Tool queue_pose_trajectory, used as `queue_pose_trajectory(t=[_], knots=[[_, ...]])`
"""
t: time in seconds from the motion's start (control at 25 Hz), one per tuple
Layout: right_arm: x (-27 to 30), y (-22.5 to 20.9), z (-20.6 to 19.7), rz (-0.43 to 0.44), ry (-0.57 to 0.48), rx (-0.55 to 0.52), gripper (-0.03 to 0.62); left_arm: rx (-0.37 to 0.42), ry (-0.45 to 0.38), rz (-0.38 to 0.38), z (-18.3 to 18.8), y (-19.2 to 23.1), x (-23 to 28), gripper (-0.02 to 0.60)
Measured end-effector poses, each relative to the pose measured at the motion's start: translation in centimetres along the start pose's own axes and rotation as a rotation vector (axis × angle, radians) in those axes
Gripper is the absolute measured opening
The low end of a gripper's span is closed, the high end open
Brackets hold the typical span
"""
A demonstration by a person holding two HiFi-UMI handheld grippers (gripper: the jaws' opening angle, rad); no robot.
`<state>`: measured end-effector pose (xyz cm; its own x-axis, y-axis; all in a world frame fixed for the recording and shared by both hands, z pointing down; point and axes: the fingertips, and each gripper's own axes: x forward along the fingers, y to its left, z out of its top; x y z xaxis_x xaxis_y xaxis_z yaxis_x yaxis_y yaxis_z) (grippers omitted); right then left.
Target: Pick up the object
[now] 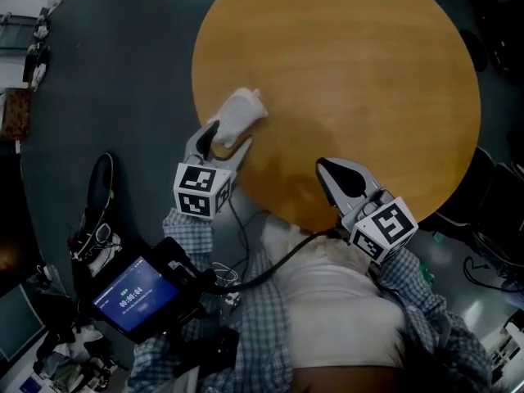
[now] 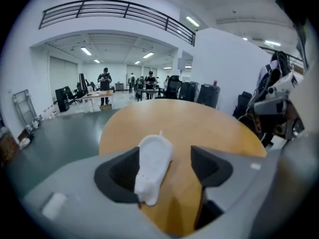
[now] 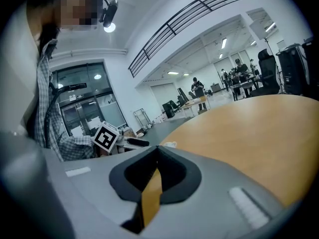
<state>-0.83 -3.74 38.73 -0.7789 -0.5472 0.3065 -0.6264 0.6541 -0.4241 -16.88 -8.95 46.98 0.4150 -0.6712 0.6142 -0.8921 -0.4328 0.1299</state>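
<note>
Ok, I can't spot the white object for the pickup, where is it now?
In the head view the white object lies near the left edge of the round wooden table, between the open jaws of the left gripper.

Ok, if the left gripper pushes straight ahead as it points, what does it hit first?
The left gripper meets the white object first: it lies between the open jaws, against one pad. Beyond it, probably just table.
</note>
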Motion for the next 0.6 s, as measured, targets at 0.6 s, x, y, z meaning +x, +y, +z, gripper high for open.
queue_pose_trajectory(t=[0.6], knots=[[1.4, -0.8, 0.9, -0.117, 0.015, 0.039, 0.006, 0.328, 0.32, -0.098, -4.5, 3.9, 5.9, 0.416]])
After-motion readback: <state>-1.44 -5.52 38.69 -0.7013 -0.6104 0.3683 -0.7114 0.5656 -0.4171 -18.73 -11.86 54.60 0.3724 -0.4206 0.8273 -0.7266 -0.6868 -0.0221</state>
